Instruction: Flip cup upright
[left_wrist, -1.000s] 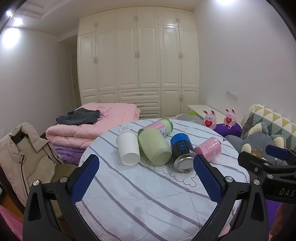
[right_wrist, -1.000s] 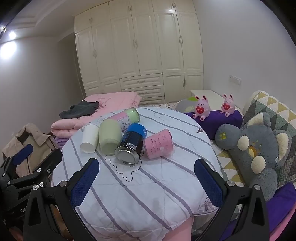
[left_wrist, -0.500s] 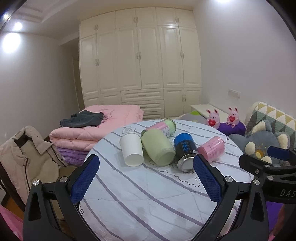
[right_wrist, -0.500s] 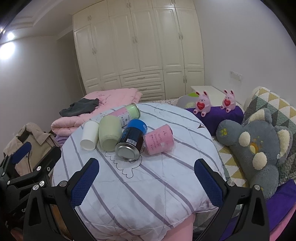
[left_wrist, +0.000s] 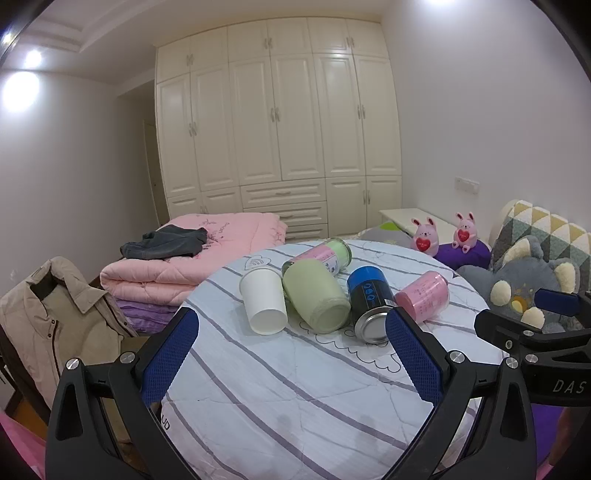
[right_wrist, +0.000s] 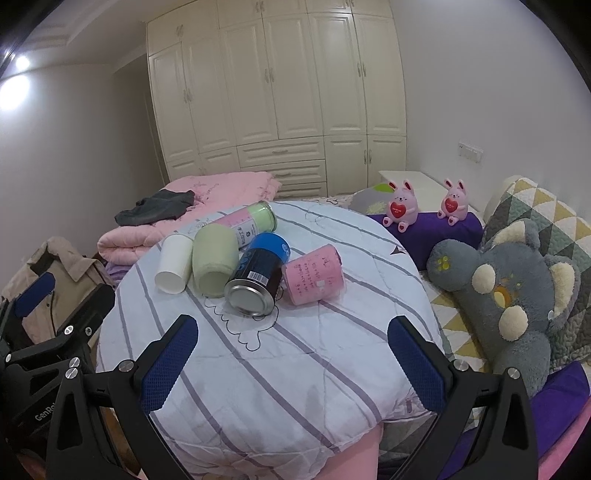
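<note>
1. Five containers lie on their sides in a cluster on the striped quilt (left_wrist: 295, 398) over the round table: a white paper cup (left_wrist: 263, 301), a pale green cup (left_wrist: 316, 293), a pink-and-green bottle (left_wrist: 325, 254), a blue-topped tin can (left_wrist: 369, 302) and a pink cup (left_wrist: 423, 295). None is upright yet.
2. Your left gripper (left_wrist: 291, 354) has its fingers wide apart and holds nothing; in its view the cluster sits around 12 o'clock, beyond the fingertips.
3. Your right gripper (right_wrist: 293, 360) is likewise spread wide and empty, with the can nearest at 12 o'clock and the pink cup toward 1 o'clock.
4. The task does not say which cup you mean to flip, so pick before you close in; the white cup at the 9 o'clock end and the pink one at the 3 o'clock end look the freest.
5. The green cup appears to touch its neighbours. Nudge it and the can will likely roll, since everything here is round and lying flat.
6. The quilt is soft and wrinkled. A cup stood on a fold may tip again, so choose a flatter patch.
7. Paper walls crush under a hard squeeze; close gently.
8. The pink cup lies nearest the table's far-right edge, so a push could send it toward the plush koala (right_wrist: 513, 291).
</note>
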